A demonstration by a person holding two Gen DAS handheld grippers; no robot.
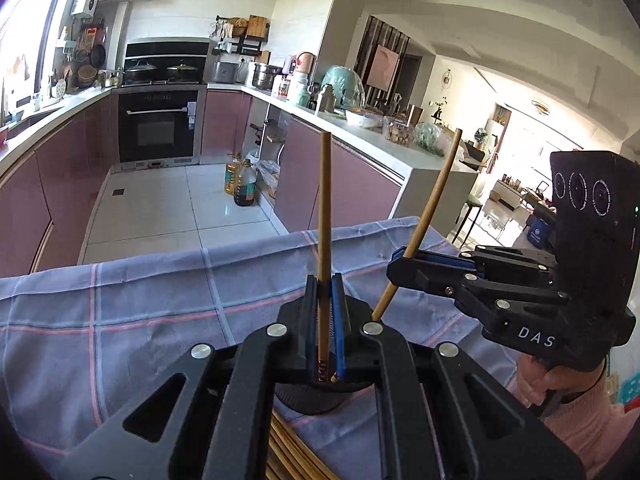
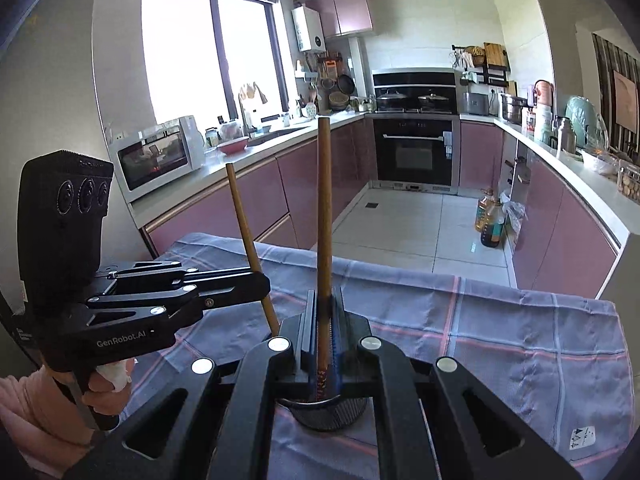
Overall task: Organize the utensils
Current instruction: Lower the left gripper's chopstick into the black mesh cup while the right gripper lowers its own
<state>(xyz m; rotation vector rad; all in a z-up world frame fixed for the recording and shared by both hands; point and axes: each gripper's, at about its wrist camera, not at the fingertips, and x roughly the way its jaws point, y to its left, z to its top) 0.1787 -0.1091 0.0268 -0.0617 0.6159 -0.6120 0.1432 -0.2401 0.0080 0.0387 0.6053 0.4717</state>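
Holding one chopstick each, the two hand-held grippers are hovering close together above a dark mesh holder [image 2: 329,414] that is standing on the checked cloth [image 2: 500,344] over the worktop.

The left hand-held gripper [image 1: 325,280] is clenched on its chopstick [image 1: 325,200] and is keeping it almost upright, with the thin patterned end pointing down toward the holder's mouth. The right hand-held gripper [image 2: 325,292] is clenched on the other chopstick [image 2: 324,208] in the same way; in the left view this one is leaning a little.

I judge the sticks are held near their lower part and kept steep so that the tips can drop straight into the narrow holder without catching its rim. Both are coming to the same cup because the aim is to collect the utensils in one place.

A bundle of more chopsticks [image 1: 292,452] is lying flat on the cloth just beside the holder, waiting for its turn. Whether the two tips are already inside the rim, I cannot tell, as the fingers are hiding it.
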